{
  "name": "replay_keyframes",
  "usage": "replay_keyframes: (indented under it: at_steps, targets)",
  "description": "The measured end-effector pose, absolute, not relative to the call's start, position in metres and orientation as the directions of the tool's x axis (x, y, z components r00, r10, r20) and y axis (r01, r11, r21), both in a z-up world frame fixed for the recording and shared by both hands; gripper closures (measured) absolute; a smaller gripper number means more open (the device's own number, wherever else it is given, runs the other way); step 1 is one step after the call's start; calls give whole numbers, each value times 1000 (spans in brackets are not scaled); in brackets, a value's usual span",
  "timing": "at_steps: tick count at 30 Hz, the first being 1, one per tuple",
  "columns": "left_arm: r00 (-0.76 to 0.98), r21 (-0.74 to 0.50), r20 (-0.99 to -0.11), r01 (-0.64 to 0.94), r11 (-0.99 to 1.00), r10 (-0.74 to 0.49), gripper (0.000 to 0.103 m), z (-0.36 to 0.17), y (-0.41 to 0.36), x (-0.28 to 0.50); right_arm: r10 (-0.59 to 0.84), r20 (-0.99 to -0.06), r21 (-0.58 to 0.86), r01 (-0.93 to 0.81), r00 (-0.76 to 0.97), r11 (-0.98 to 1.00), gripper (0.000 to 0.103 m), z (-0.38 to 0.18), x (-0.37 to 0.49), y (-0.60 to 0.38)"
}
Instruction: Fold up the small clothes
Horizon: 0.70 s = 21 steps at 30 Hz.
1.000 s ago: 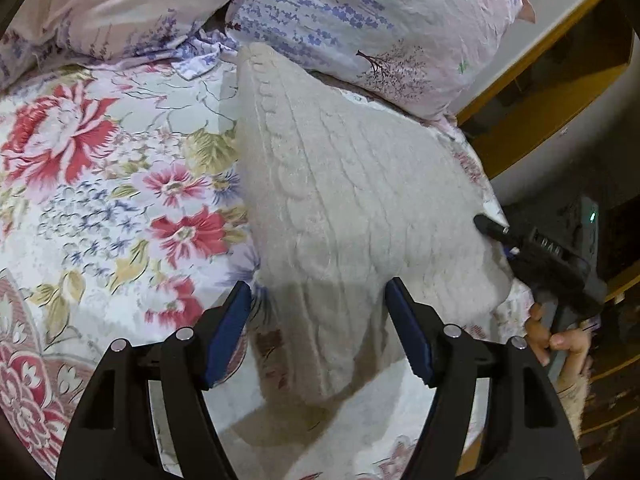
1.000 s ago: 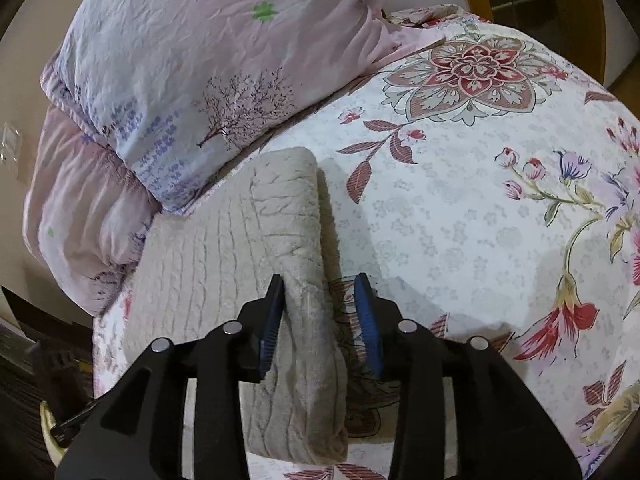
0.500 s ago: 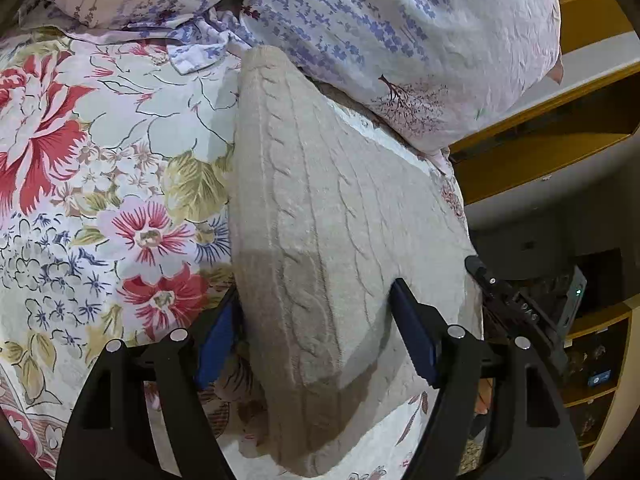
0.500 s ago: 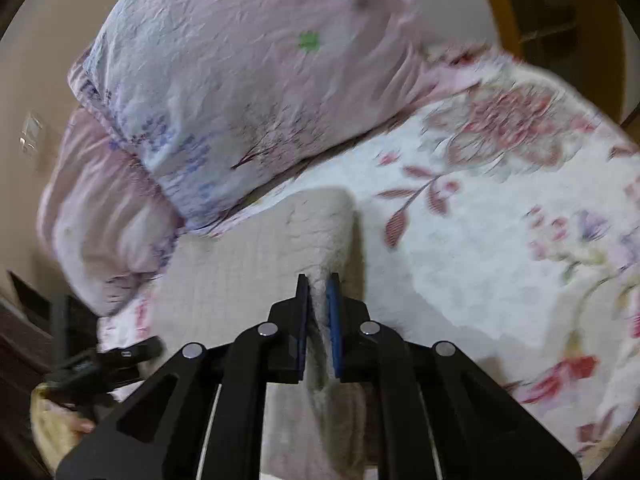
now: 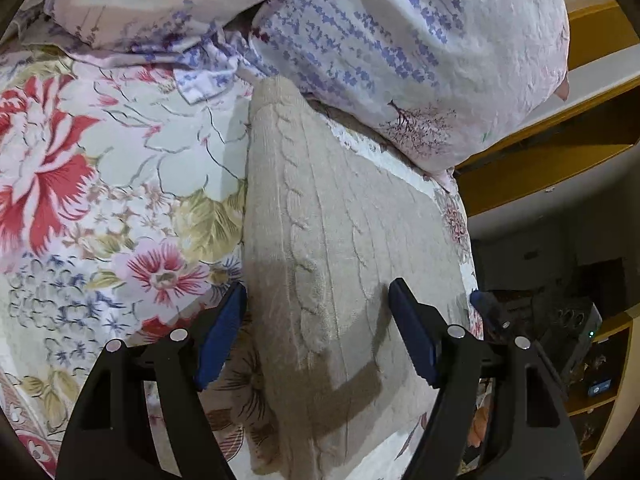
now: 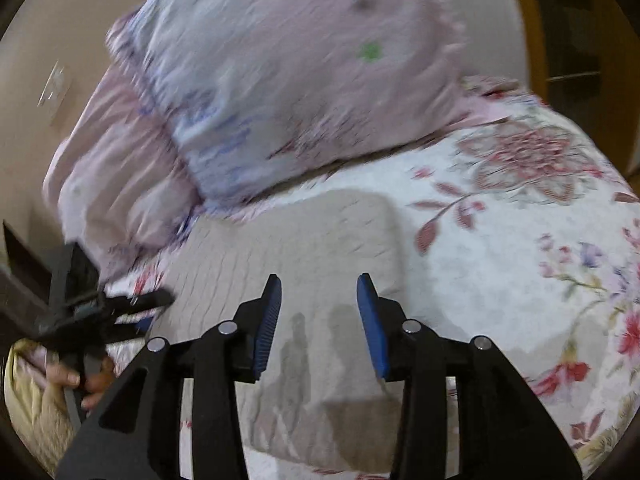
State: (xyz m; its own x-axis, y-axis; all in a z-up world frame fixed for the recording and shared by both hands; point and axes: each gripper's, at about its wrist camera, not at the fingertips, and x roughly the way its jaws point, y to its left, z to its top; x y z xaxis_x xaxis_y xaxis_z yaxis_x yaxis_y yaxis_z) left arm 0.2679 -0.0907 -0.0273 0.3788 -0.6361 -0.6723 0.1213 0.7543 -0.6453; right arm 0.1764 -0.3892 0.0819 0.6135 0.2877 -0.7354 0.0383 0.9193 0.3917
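A folded beige cable-knit sweater (image 5: pixel 340 208) lies on the floral bedspread (image 5: pixel 120 184), close under the pillows. My left gripper (image 5: pixel 316 292) is open and hovers over the sweater's near end. One finger is beside its left folded edge and the other is above its top. The right wrist view, which is blurred, shows the same sweater (image 6: pixel 320 236) below my right gripper (image 6: pixel 319 284). Its jaws are opening and the pads touch nothing. The left gripper (image 6: pixel 158 310) also shows at the sweater's left edge, held by a hand (image 6: pixel 76 380).
Two pale flowered pillows (image 5: pixel 400 40) lean behind the sweater. The bed's edge runs just right of the sweater, with wooden shelving (image 5: pixel 560 160) and dark devices (image 5: pixel 572 332) beyond it. The floral bedspread (image 6: pixel 500 260) stretches away on the other side.
My right gripper pinched shut on the sweater's folded edge, then let go and pulled up and back, its jaws parting. My left gripper moved forward over the sweater's near end.
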Motion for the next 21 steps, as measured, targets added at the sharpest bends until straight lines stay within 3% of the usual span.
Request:
replay_keyframes:
  at_steps: [2,5,8,10,12,21]
  targets:
    - [374,-637,-681,120,761,-629,29,-29,-93,268,269,-793,354,54,547,934,63,62,185,-382]
    - [373,-636,-682,122,762,-629,29,-30,-95,270,235,-799,308,41,554,950,62,57,184,-376]
    - [366,-650,-674,121,751,-642,29,-32,-94,270,269,-800,349,52,536,936,61,64,186,-381]
    - [358,-670,-658,126,732,-663,29,-32,-94,272,361,-754,470,67,549,880,39,72,186,-397]
    - [361,-666,-657,133,734,-661,29,-31,-91,270,389,-728,534,110,565,838,30,77,187,-411]
    - [384,-561,-714,184,807,-585,29,-23,-103,260,515,-712,674,257,477,693,28,42,207,-461]
